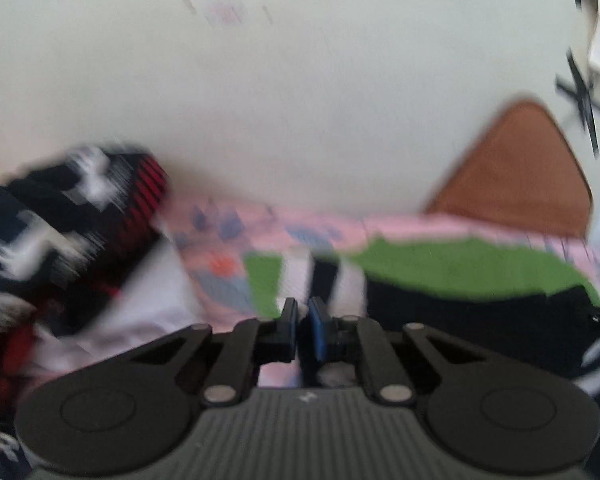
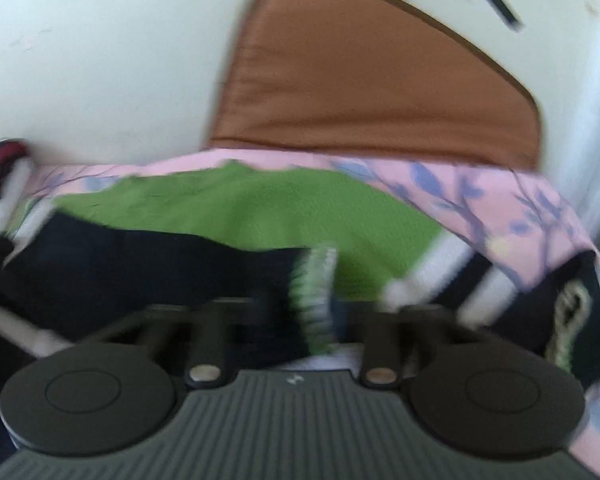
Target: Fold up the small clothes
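Item: green-and-navy garment (image 2: 240,208) on the pink floral cloth (image 2: 500,208), just before the brown mat (image 2: 372,72); right claw (image 2: 320,304) nipping its striped cuff, left claw (image 1: 302,328) nearly closed, seemingly empty; lift the cuff level, avoiding the cloth beneath

Bright, even daylight, heavy motion blur in both views, fisheye bending at edges, soft shadows
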The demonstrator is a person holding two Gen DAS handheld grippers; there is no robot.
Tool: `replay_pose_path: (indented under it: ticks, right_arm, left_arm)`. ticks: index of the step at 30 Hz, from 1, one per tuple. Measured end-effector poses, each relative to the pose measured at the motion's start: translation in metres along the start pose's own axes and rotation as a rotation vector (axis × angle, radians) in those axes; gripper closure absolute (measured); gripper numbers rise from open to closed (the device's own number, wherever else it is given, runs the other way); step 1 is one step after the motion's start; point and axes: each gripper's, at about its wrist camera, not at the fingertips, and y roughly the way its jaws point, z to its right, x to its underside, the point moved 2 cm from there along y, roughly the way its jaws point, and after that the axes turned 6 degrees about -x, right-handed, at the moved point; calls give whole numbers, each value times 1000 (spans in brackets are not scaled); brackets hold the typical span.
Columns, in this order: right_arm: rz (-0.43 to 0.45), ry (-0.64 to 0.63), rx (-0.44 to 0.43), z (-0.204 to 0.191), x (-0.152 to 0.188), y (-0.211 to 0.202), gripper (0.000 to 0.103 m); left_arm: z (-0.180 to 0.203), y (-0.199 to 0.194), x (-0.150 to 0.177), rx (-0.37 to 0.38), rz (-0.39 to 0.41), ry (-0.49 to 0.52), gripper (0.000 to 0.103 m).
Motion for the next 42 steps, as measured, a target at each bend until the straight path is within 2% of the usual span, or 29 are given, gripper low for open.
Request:
replay_pose_path:
  ticks: [1, 3, 4, 6, 7, 9, 10, 11, 12, 13, 16, 18, 20, 24, 26, 27, 28, 30, 32, 33, 34, 35, 37, 38, 41, 42]
  right_arm:
    - [26, -2, 1, -5, -6, -6, 93]
    - [135, -16, -28, -14, -22, -22, 93]
    - [189, -10, -47, -16, -29, -30, 93]
    - [288, -2, -57, -20, -40, -42, 93]
    - [302, 10, -41, -20, -43, -42, 93]
    - [208, 30, 25, -14, -43, -18, 90]
    - [123, 32, 88, -7, -38, 2, 82]
    - [15, 35, 150, 1, -31, 25, 69]
    - [-30, 49, 166, 9, -24, 35, 67]
    - [29, 80, 143, 15, -20, 26, 62]
    - [101, 133, 131, 22, -25, -3, 62]
    - [140, 138, 130, 19, -31, -21, 61]
    - [156, 136, 72, 10, -36, -35, 60]
    - [126, 47, -142, -43, -38, -47, 61]
    - [91, -26, -237, -78, -33, -43, 62]
    - [65, -61, -283, -96, -31, -38, 62]
    - [37, -100, -334, -115, -27, -32, 62]
    - [-5, -197, -405, -151, -17, -22, 62]
    - [-30, -285, -438, -178, -7, -11, 62]
    - [-44, -297, -451, -185, -5, -6, 63]
    - [-63, -293, -465, -190, -3, 3, 64]
    - [-89, -279, -477, -195, -4, 16, 68]
    - [-131, -260, -452, -199, -4, 47, 68]
    - [-126, -213, -477, -197, -4, 60, 65]
    - [-160, -90, -530, -186, -14, 69, 66]
    - [-174, -83, -532, -183, -14, 66, 66]
  left_arm:
    - [-6, -9, -3, -1, 38, -21, 96]
    - [-18, -23, -7, -21, 99, -55, 96]
    - [-20, -24, -7, -39, 109, -58, 101]
    - [-21, -14, -1, -117, 92, -12, 101]
    - [-22, -3, 3, -158, 55, 17, 101]
    - [-26, 26, 15, -181, -101, 52, 99]
    - [-29, 31, 19, -184, -101, 45, 96]
    - [-30, 31, 17, -191, -102, 54, 96]
    - [-32, 30, 14, -179, -100, 48, 95]
    - [-35, 25, 11, -162, -71, 24, 94]
    - [-44, 15, 2, -142, -21, -30, 90]
    - [-50, 6, -4, -98, -3, -68, 89]
    - [-58, 2, -12, -40, 5, -113, 89]
    - [-67, -4, -16, 123, -24, -178, 84]
    - [-68, 4, -18, 130, -49, -182, 82]
    - [-68, -1, -20, 122, -66, -177, 76]
    - [-69, 5, -21, 118, -88, -168, 66]
    - [-68, 17, -25, 130, -149, -153, 53]
    - [-61, 39, -26, 138, -222, -132, 54]
    - [-56, 41, -23, 151, -240, -118, 59]
    - [-51, 47, -20, 159, -246, -110, 79]
    - [-46, 53, -15, 160, -247, -98, 92]
    - [-38, 58, -6, 96, -218, -55, 93]
    - [-33, 56, -4, 73, -189, -7, 93]
    - [-19, 51, 3, -8, -130, 103, 91]
    - [-13, 49, 6, -48, -103, 149, 86]
